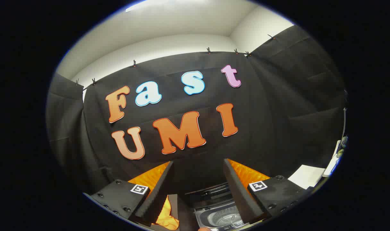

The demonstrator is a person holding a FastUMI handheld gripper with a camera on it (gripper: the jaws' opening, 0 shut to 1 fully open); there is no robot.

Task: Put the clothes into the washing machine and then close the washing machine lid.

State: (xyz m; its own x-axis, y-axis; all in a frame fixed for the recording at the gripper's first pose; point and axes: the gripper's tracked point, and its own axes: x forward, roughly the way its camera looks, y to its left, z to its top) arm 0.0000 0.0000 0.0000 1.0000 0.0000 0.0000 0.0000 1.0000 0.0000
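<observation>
1. Clothes point(167, 215), a crumpled orange-yellow garment, are seen low beside the left finger, just left of the washing machine point(221, 215).
2. Its lid point(211, 193) is raised and the drum is exposed between the fingers.
3. The gripper point(198, 179) is held high, its fingers spread apart on nothing.
4. The pick-up is judged not yet begun; lowering onto the garment is called for.
</observation>
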